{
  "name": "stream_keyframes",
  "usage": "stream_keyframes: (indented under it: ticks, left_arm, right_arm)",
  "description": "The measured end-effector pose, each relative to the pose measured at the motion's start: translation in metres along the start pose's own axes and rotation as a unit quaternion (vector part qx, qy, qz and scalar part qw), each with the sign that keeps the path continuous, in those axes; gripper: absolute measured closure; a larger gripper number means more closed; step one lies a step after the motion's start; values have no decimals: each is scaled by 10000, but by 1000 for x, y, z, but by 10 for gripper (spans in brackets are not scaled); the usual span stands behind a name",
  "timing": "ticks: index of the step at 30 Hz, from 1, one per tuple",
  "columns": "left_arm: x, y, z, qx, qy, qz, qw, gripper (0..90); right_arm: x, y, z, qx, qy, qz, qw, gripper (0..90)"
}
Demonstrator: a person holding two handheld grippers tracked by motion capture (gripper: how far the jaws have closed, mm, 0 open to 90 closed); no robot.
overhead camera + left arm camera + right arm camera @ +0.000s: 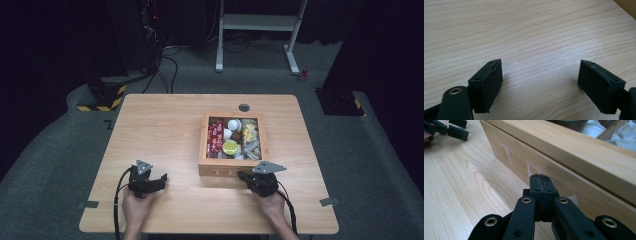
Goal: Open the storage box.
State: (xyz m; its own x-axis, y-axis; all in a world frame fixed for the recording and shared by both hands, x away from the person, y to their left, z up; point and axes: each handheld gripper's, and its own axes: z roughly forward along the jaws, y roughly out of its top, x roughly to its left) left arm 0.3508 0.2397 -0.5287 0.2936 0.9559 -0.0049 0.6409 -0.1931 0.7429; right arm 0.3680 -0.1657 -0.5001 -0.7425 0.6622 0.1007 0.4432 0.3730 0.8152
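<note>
**Inspector A:** Nearest the person, on the pale wooden tabletop [165, 120], the left gripper [161, 179] rests with fingers [486, 85] spread wide, nothing between them.

**Inspector B:** And the right gripper [242, 175]?

**Inspector A:** Fingers [541, 185] pressed together, empty, tips just short of the near wall of the open square wooden box [227, 168] of wrapped snacks.

**Inspector B:** Progress?

**Inspector A:** I judge none yet. The red packets [215, 136] and other contents lie inside, untouched; all handling remains.
</note>
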Motion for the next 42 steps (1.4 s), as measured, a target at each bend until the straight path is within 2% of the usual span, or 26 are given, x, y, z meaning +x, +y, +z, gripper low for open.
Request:
stream_keyframes:
  ticks: [9,13,16,18,31,42]
  left_arm:
    - [0,0,0,0,1,0,10000,203]
    - [0,0,0,0,2,0,10000,203]
    - [0,0,0,0,-3,6,10000,201]
    - [0,0,0,2,-4,5,10000,201]
    - [0,0,0,1,-8,1,10000,200]
    - [0,0,0,4,-19,0,10000,199]
  right_arm:
    - [3,4,3,-89,9,49,9999,900]
    - [4,7,-1,-253,-3,54,9997,900]
    - [3,9,-3,-395,57,174,9991,900]
    - [3,11,-3,-374,71,186,9991,900]
    - [4,12,-8,-579,-177,122,9981,900]
    - [-1,14,-15,-644,-244,100,9976,900]
